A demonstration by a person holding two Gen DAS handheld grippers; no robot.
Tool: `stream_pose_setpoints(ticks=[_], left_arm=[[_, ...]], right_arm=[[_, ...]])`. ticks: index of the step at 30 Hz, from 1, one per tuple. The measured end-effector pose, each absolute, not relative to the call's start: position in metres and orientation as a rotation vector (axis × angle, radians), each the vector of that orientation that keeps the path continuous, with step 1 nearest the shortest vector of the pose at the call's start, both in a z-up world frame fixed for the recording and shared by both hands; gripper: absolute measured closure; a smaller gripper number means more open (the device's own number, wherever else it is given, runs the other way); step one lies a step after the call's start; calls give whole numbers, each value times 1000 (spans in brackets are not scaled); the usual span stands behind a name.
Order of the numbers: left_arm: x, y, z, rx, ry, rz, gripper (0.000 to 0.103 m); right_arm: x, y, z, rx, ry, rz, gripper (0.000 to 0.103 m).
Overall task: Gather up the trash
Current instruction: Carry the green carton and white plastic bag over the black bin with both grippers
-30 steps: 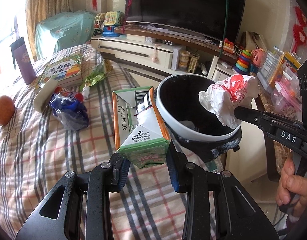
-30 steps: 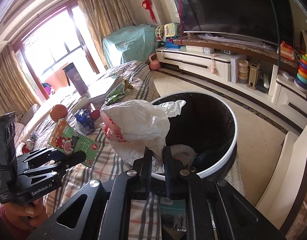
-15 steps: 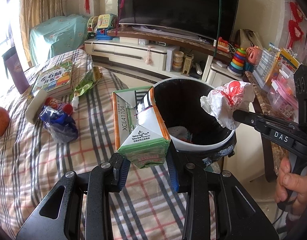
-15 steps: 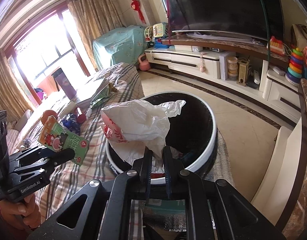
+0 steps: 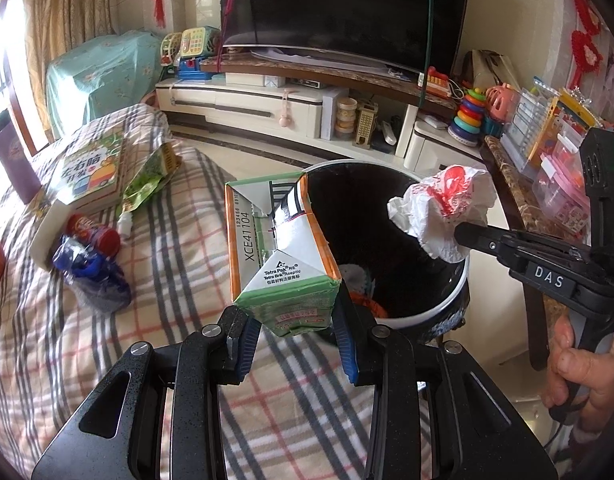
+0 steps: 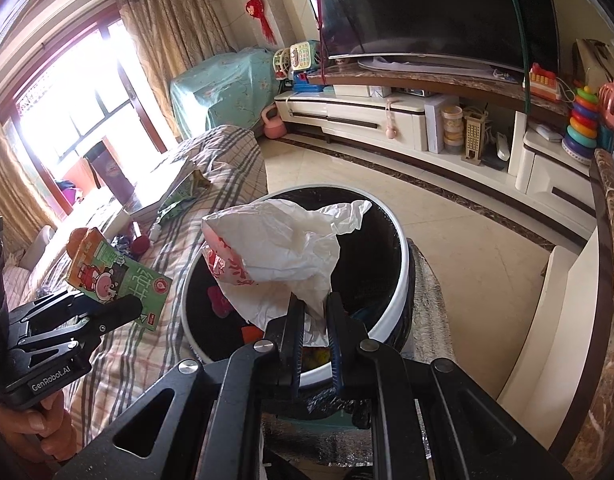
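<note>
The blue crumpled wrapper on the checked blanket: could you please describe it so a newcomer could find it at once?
Start at the checked blanket left of the black bin. Near its left side lies a children's book, with a red-capped bottle just below it. The blue crumpled wrapper lies against that bottle, the only dark blue, shiny plastic piece there.

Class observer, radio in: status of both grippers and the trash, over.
Left gripper shut on milk carton, beside the bin. Right gripper shut on crumpled bag, over bin. Nothing blocking.
</note>
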State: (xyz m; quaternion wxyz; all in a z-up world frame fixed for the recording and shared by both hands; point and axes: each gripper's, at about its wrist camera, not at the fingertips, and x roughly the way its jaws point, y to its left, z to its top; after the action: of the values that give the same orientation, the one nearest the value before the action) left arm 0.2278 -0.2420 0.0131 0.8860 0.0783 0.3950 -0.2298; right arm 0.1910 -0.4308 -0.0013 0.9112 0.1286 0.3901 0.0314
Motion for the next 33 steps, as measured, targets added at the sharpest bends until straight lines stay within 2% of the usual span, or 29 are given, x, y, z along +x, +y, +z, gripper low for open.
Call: stream_pose_setpoints(ticks=[33], left_arm=[[256, -288, 2, 230, 851, -520, 71]], right_arm=[[223, -445, -13, 250, 850, 46, 92]])
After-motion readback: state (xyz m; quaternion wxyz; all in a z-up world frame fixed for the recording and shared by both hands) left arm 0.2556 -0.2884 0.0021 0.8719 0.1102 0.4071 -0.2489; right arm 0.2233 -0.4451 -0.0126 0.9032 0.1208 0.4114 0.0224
